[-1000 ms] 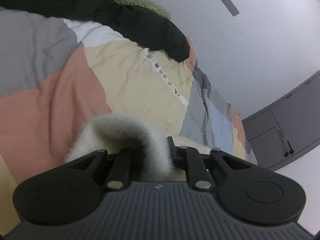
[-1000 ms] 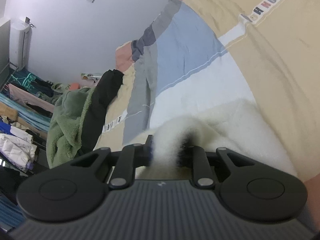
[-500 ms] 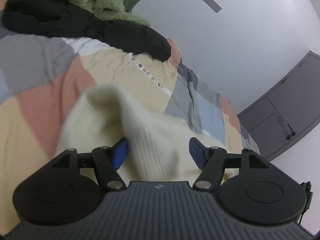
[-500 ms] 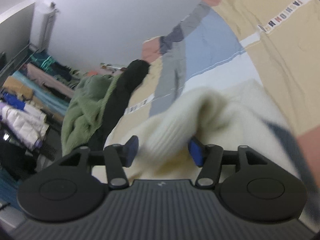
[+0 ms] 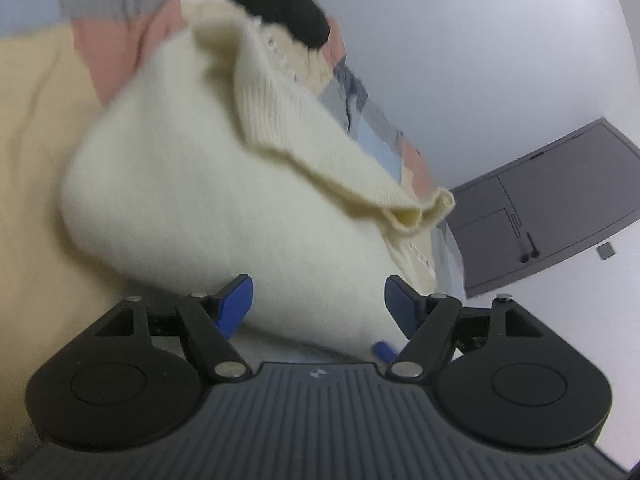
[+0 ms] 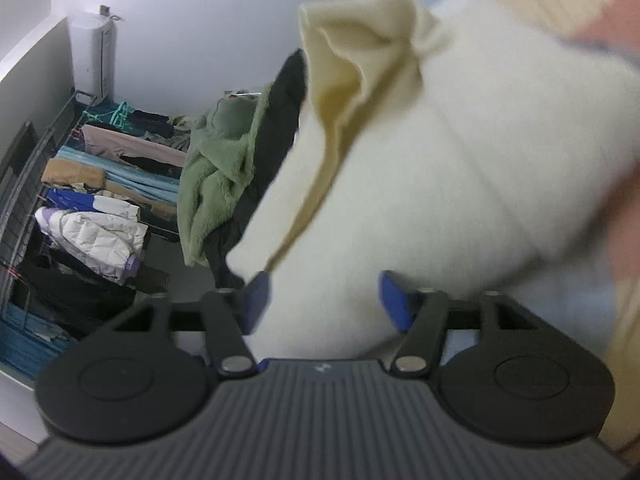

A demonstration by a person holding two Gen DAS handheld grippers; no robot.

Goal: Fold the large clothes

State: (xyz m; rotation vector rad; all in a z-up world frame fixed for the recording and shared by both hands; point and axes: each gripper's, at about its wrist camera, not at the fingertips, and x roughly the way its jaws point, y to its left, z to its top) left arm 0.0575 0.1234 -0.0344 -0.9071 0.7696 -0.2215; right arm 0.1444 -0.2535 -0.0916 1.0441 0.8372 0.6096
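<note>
A cream sweater point(image 5: 208, 184) fills the middle of both views, bunched on a patchwork quilt point(image 5: 36, 120). The left gripper point(image 5: 318, 300) and right gripper point(image 6: 322, 294) gape wide, holding nothing. Best to regrip matching edges evenly. A green fleece point(image 6: 212, 168) lies left of centre

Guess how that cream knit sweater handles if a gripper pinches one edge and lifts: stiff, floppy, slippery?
Probably floppy: the cream sweater slumps in soft folds on the patchwork bedspread, and its ribbed hem curls over. Likely grippy, not slippery, given the fuzzy knit. Probably bulky but light; one pinch would let the rest hang and drag.
</note>
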